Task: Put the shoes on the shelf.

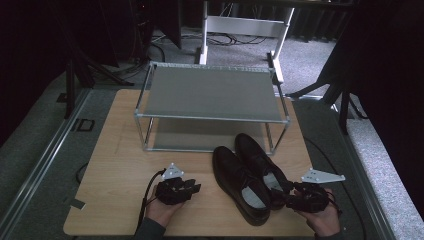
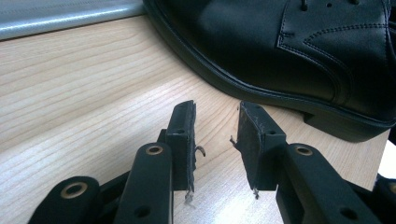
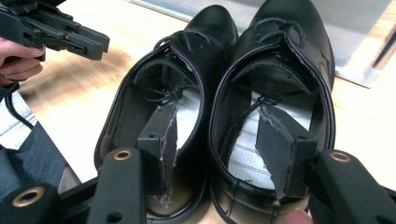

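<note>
A pair of black leather lace-up shoes lies side by side on the wooden table (image 1: 115, 165), the nearer shoe (image 1: 240, 182) just left of the farther shoe (image 1: 257, 157). My right gripper (image 1: 282, 195) is at their heel ends. In the right gripper view its jaws stand open (image 3: 217, 126), one reaching into each shoe, with the two adjoining shoe walls (image 3: 210, 93) between them and untouched by the pads. My left gripper (image 1: 196, 187) hovers left of the nearer shoe, open and empty (image 2: 217, 135), and that shoe's side (image 2: 280, 46) lies just beyond its tips.
A two-tier metal shoe rack (image 1: 210, 117) stands at the back of the table, directly behind the shoes; its lower rail (image 2: 70, 21) is visible from the left gripper. Bare wood stretches to the left and along the front edge. A white desk frame (image 1: 245, 25) stands on the floor beyond.
</note>
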Demonstrator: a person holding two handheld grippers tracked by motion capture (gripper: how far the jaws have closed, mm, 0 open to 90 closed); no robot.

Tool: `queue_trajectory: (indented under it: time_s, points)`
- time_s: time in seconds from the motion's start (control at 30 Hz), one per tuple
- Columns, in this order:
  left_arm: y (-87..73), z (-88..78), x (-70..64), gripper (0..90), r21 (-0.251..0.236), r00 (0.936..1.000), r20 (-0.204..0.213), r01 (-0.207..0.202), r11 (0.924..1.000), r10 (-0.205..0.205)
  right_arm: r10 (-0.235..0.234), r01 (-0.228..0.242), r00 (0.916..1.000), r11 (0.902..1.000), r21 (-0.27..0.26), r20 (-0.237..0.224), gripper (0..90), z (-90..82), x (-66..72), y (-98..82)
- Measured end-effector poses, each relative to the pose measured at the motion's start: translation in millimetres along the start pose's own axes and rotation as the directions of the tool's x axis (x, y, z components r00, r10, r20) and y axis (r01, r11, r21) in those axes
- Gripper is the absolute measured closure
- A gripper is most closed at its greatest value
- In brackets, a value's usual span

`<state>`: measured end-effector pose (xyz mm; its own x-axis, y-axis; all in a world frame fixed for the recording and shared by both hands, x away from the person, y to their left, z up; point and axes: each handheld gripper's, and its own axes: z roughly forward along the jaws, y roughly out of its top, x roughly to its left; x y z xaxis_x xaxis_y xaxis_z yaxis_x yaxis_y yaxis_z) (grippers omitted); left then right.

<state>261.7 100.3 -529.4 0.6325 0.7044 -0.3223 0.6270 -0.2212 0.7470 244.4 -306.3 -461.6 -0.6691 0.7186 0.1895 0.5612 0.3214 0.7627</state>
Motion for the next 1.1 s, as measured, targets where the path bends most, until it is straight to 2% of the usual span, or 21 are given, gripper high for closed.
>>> queue_trajectory:
  time_s: [0.13,0.27,0.47,0.57,0.67,0.73,0.8,0.9,1.0,1.1]
  points:
    - [0.8,-0.6,0.4,66.1,-0.007,1.0000,0.001,0.000,1.0000,0.000,-0.002,0.002,0.9999,0.9999,0.013,0.012,43.5,-1.1,0.9,0.3]
    - [0.3,-1.3,1.7,65.9,-0.010,1.0000,0.002,0.005,0.9999,-0.005,-0.013,0.013,0.9999,0.9990,0.044,0.000,44.1,2.1,1.2,0.2]
    - [-0.5,-0.2,2.5,65.8,-0.007,0.9999,0.005,0.010,0.9999,-0.010,0.002,0.001,0.9997,0.9952,0.098,-0.026,53.7,7.0,-3.3,-2.4]
    - [-0.3,0.7,2.1,65.7,-0.003,1.0000,0.007,0.007,1.0000,-0.007,0.005,-0.001,0.9995,0.9950,0.100,-0.032,56.9,7.0,-3.4,-2.1]
    - [-0.1,0.6,1.9,65.5,-0.005,0.9999,0.009,0.008,1.0000,-0.008,-0.019,0.018,0.9998,0.9905,0.136,0.001,62.7,8.7,-3.2,1.0]
    - [-0.2,0.3,1.7,65.4,-0.009,0.9999,0.011,0.012,0.9999,-0.011,-0.036,0.035,0.9993,0.9876,0.153,0.004,65.4,10.0,-2.8,2.6]
    - [-0.5,0.3,2.0,65.3,-0.008,0.9999,0.011,0.013,0.9999,-0.013,-0.040,0.037,0.9991,0.9844,0.172,0.016,72.8,9.7,-3.9,4.2]
    - [-1.4,0.3,2.2,65.1,-0.010,0.9999,0.011,0.013,0.9999,-0.013,-0.044,0.048,0.9987,0.9843,0.170,-0.025,85.8,8.6,-4.3,5.7]
    - [-2.7,0.6,2.9,65.1,-0.009,0.9998,0.011,0.019,0.9998,-0.019,-0.045,0.050,0.9985,0.9833,0.175,-0.030,86.3,8.3,-3.8,6.5]
    - [-3.3,0.9,2.8,64.8,-0.009,0.9997,0.011,0.021,0.9997,-0.021,-0.067,0.071,0.9973,0.9796,0.188,-0.030,86.0,9.2,-1.9,8.5]
